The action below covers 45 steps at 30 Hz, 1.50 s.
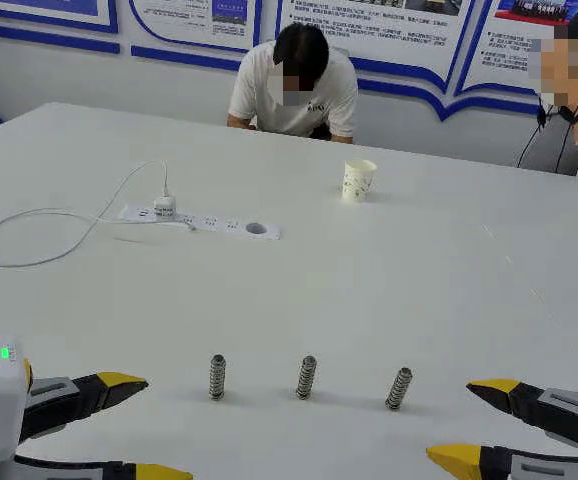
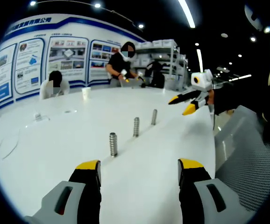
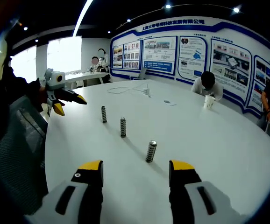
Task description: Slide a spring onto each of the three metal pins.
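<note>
light: bright ceiling strips — shadows: soft | focus: sharp | gripper views: fisheye-warped

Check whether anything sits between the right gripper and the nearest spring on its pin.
Nothing visible does. In the right gripper view, bare table lies between the open right gripper and the nearest spring, which stands just ahead of the jaws.

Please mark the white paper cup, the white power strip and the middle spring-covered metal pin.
white paper cup (image 1: 358, 181), head view, mid side wall.
white power strip (image 1: 219, 224), head view, top face.
middle spring-covered metal pin (image 1: 307, 377), head view, mid coil.
</note>
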### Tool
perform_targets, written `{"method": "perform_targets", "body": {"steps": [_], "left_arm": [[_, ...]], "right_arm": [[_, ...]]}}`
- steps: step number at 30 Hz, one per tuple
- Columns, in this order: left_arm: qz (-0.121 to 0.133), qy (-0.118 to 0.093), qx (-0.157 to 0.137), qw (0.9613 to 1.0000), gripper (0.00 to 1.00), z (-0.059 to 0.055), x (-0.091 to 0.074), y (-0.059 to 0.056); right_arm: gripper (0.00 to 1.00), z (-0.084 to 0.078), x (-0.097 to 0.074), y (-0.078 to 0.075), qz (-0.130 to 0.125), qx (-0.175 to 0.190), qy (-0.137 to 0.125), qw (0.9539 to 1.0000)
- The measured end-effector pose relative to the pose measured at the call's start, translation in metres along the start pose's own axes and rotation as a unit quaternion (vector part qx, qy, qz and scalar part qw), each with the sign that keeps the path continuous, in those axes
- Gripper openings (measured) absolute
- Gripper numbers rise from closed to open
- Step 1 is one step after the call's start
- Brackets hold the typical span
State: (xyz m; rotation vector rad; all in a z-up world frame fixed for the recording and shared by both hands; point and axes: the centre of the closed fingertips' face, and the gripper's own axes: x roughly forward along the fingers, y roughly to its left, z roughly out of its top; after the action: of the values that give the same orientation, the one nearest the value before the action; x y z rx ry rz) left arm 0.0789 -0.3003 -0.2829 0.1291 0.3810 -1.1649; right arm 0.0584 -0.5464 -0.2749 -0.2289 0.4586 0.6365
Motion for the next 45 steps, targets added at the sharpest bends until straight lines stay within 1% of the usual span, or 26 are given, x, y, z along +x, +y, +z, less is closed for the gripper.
{"method": "perform_targets", "body": {"steps": [13,45], "left_arm": [[0.003,0.0,-0.004,1.0,0.68,-0.0016,-0.0007,0.0018],[0.006,0.006,-0.004,1.0,0.68,-0.0043,-0.0006,0.003]], "right_arm": [[0.61,-0.0016,-0.0007,0.0001,0.002,0.002,0.0,1.0],[0.61,-0.0022,0.0014,-0.0001,0.002,0.007,-0.003,1.0]]}}
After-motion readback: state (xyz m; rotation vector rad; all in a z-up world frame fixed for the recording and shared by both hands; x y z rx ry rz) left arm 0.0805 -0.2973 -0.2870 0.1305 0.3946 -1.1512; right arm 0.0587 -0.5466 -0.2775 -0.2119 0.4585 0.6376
